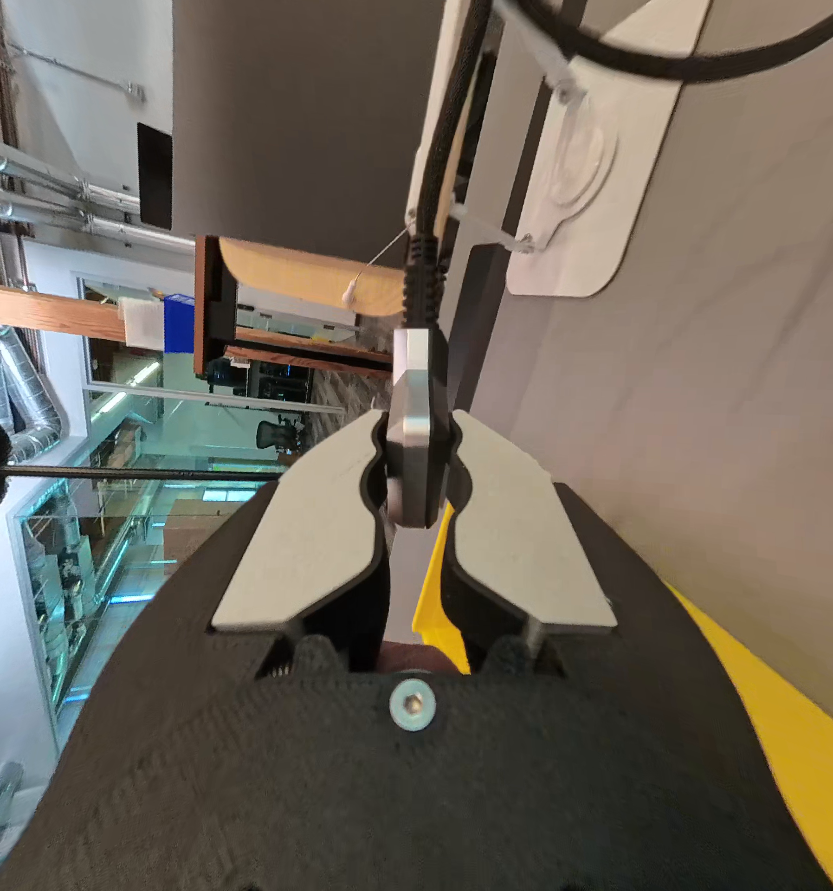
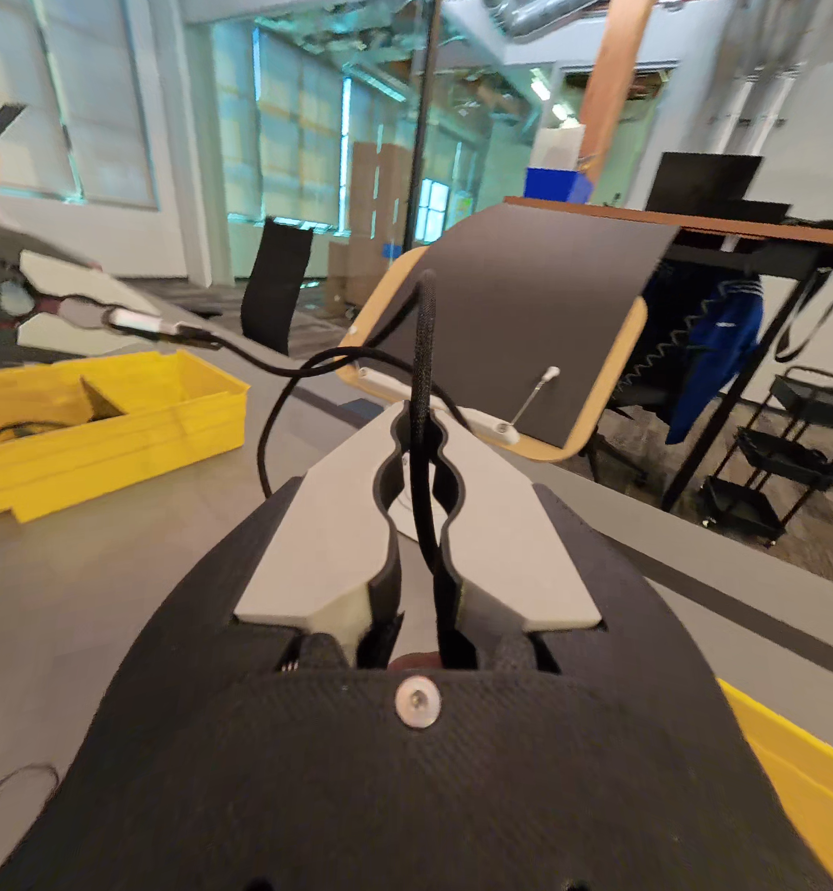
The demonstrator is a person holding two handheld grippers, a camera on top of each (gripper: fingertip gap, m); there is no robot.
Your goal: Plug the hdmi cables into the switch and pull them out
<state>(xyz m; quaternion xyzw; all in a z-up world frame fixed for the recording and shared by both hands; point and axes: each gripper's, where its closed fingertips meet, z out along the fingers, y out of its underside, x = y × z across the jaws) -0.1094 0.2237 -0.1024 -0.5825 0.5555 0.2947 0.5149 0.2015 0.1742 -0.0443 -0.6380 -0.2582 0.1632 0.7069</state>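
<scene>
There are two grippers (image 2: 416, 434) (image 1: 416, 434), two black cables (image 2: 424, 385) (image 2: 269, 424), two yellow bins (image 2: 115, 424) (image 2: 800, 771), and one silver plug (image 1: 412, 434).

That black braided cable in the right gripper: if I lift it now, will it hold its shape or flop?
The braided cable stands up in an arch past the right gripper, so it is probably springy rather than limp. It looks thin and probably light. Its woven sleeve runs loosely along the channel between the fingers, so it may slide through rather than stay pinned.
</scene>
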